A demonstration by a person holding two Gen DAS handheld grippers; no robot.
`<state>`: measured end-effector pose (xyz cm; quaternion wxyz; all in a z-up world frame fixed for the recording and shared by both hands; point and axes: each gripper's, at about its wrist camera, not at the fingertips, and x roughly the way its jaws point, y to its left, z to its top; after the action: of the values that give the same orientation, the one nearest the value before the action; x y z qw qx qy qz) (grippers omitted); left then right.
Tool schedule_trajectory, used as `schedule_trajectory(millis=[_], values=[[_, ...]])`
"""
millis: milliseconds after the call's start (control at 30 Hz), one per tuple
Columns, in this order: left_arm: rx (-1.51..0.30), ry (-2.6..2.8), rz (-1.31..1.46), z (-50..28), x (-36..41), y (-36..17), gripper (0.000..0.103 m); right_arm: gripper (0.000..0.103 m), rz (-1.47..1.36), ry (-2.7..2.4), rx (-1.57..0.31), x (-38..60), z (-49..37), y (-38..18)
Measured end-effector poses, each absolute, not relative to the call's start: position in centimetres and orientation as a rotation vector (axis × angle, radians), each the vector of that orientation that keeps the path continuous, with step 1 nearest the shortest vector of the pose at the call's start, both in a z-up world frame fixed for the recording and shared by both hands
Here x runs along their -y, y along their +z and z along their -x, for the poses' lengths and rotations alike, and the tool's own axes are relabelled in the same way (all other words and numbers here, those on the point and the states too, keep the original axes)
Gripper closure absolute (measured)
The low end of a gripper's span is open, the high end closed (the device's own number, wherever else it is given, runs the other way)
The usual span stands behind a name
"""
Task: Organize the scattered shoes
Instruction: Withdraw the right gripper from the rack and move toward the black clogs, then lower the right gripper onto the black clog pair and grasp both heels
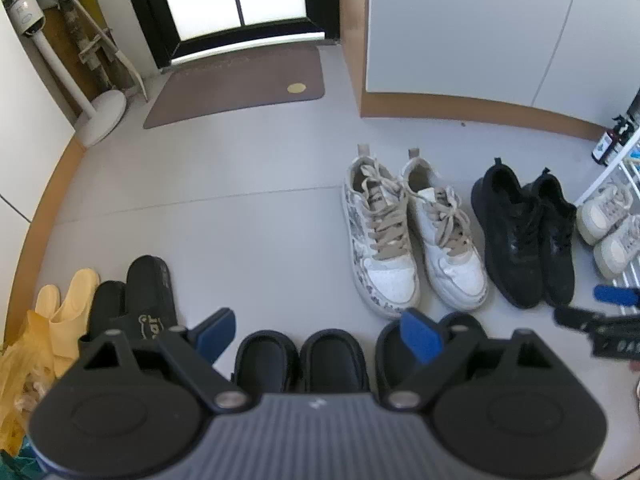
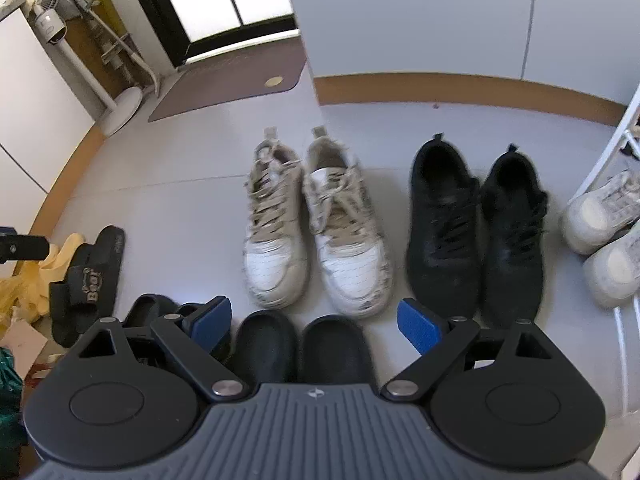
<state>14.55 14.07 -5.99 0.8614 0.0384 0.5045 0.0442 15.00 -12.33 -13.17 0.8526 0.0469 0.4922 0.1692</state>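
Observation:
My left gripper (image 1: 318,334) is open and holds nothing, low over a pair of black slippers (image 1: 300,360) that lie side by side between its blue pads. A third black slipper (image 1: 460,330) peeks out behind its right pad. My right gripper (image 2: 316,324) is open too, above the black slippers (image 2: 300,346). Ahead, a white sneaker pair (image 2: 316,232) and a black sneaker pair (image 2: 476,232) stand in a row. A black "Bear" slipper (image 2: 86,280) lies at the left, by yellow slippers (image 1: 68,296).
A white rack (image 2: 600,168) at the right holds pale sneakers (image 2: 600,236). A white cabinet (image 1: 480,32) stands behind the shoe row. A brown doormat (image 1: 240,84) lies before the door, with a fan stand (image 1: 100,116) to its left. Yellow bags and clutter (image 2: 16,292) fill the near left.

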Motion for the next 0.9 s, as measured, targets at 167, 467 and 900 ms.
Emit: schedule_trajectory(millis=[167, 467, 900], values=[[-1.064, 0.093, -0.082, -14.7, -14.9, -6.1, 0.011, 0.01, -0.144, 0.381, -1.07, 9.9, -14.7, -14.1], [-1.072, 0.115, 0.047, -15.5, -18.4, -6.6, 0.012, 0.017, -0.103, 0.432, -1.085, 5.1, -14.5, -15.3], [-1.087, 0.178, 0.083, -16.9, -21.9, -7.4, 0.012, 0.029, -0.146, 0.553, -1.187, -1.9, -14.5, -18.5]])
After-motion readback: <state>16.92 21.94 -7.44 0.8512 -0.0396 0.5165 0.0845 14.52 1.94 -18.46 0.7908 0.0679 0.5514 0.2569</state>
